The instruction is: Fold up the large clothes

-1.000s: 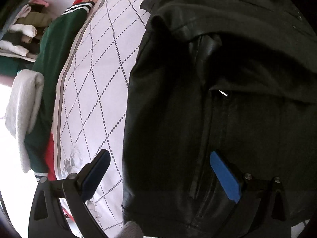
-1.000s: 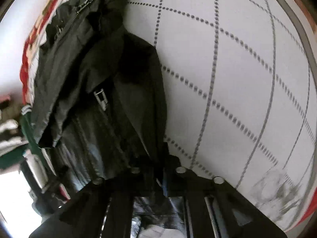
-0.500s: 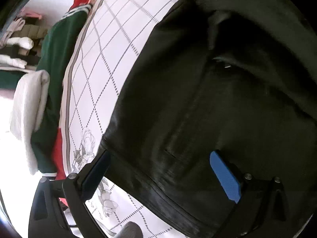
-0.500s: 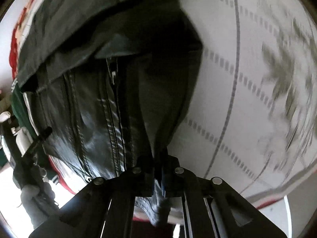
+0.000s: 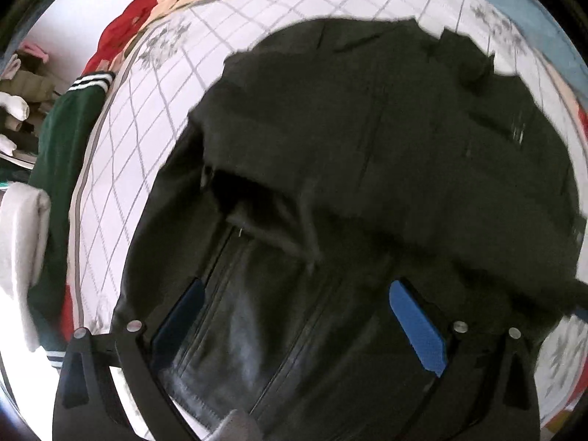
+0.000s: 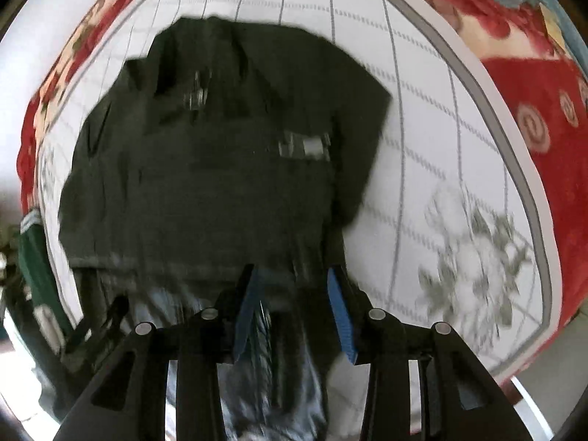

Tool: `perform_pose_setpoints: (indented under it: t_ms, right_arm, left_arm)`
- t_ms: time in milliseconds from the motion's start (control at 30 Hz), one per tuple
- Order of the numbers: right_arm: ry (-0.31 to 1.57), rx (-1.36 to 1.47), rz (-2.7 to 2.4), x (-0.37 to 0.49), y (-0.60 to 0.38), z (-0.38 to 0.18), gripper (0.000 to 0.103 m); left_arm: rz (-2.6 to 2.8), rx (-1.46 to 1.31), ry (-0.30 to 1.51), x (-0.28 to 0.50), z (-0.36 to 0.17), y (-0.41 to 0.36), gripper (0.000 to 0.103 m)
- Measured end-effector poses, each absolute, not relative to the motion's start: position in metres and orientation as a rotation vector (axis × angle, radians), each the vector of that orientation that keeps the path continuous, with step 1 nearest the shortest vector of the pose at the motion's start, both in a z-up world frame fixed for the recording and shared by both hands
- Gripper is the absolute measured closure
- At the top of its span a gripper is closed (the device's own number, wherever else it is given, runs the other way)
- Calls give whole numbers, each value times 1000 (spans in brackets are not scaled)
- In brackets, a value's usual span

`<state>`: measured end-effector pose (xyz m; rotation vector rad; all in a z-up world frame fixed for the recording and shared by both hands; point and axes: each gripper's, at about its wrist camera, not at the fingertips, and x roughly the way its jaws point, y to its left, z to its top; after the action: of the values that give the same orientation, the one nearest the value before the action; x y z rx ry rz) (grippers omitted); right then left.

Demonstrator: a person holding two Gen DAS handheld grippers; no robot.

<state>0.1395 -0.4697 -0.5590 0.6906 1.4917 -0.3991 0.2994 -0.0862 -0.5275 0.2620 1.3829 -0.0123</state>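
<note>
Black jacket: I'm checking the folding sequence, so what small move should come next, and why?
Probably move both grippers to the jacket's near hem. The right gripper has just opened, the left gripper hangs open, and the jacket lies bunched on the bedspread.

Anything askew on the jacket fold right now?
Yes. The jacket lies lopsided on the bed: one flap is bunched over the zipper front, uneven and not flat. The right gripper has just been opening, nothing pinched; the left gripper is open above it.

Black leather jacket [image 5: 367, 183], faintly glossy with stitched seams, lies on a matt white quilted cloth bedspread [image 5: 147, 117]; beside the bedspread, a green knit garment [image 5: 58, 154].
</note>
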Motion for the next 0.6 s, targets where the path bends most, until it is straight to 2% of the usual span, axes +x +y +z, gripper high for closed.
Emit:
perform_pose_setpoints:
  t_ms: [233, 600]
  right_arm:
    - [1530, 644, -459, 160, -468, -596, 62]
    - [1549, 606, -504, 163, -464, -602, 62]
  left_arm:
    - [30, 241, 1393, 338, -542, -82, 0]
    - [6, 183, 1473, 361, -574, -69, 0]
